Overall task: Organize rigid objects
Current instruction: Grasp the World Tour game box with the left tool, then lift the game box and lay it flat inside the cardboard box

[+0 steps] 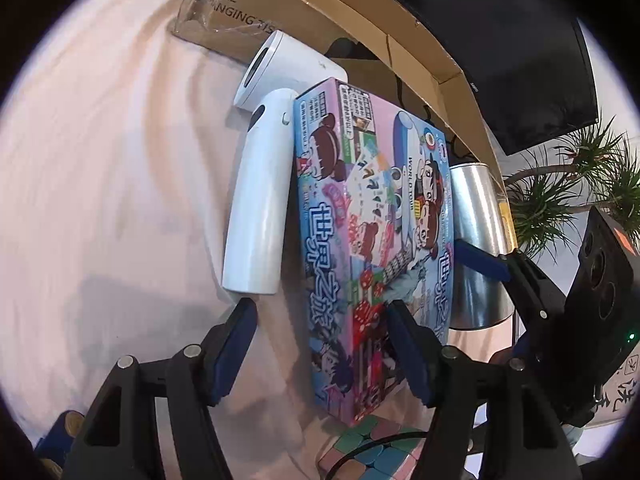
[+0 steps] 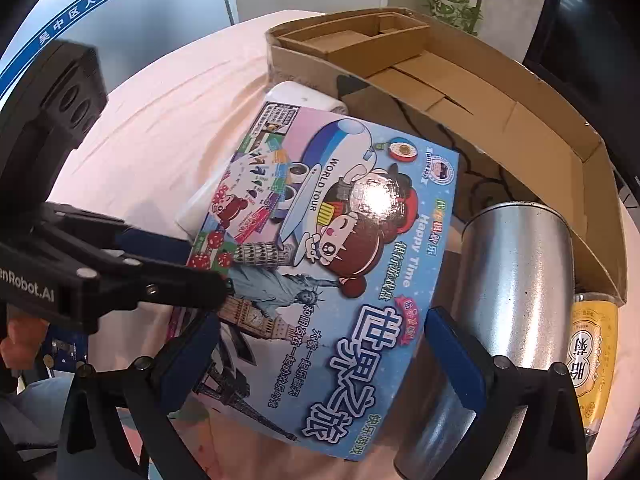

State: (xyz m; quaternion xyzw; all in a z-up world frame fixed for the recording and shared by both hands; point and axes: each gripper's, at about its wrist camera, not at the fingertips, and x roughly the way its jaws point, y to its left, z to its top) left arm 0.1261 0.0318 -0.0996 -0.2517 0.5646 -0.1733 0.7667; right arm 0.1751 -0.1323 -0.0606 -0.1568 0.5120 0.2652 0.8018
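A colourful board-game box (image 1: 376, 240) printed "WORLD TOUR" stands tilted on the pink cloth; it also fills the right wrist view (image 2: 320, 264). My left gripper (image 1: 320, 320) is open, its jaws straddling the box's near left edge, one finger (image 1: 236, 344) by a white hair dryer (image 1: 260, 184). My right gripper (image 2: 320, 352) is open, its jaws on either side of the box's near end, right finger (image 2: 456, 360) between the box and a silver metal can (image 2: 516, 280). The can also shows in the left wrist view (image 1: 476, 240).
An open cardboard box (image 2: 440, 80) lies behind the game box. A yellow-labelled bottle (image 2: 592, 356) lies right of the can. A pastel cube puzzle (image 1: 372, 448) sits at the near edge. A dark monitor (image 1: 520, 60) and a plant (image 1: 572, 184) stand beyond.
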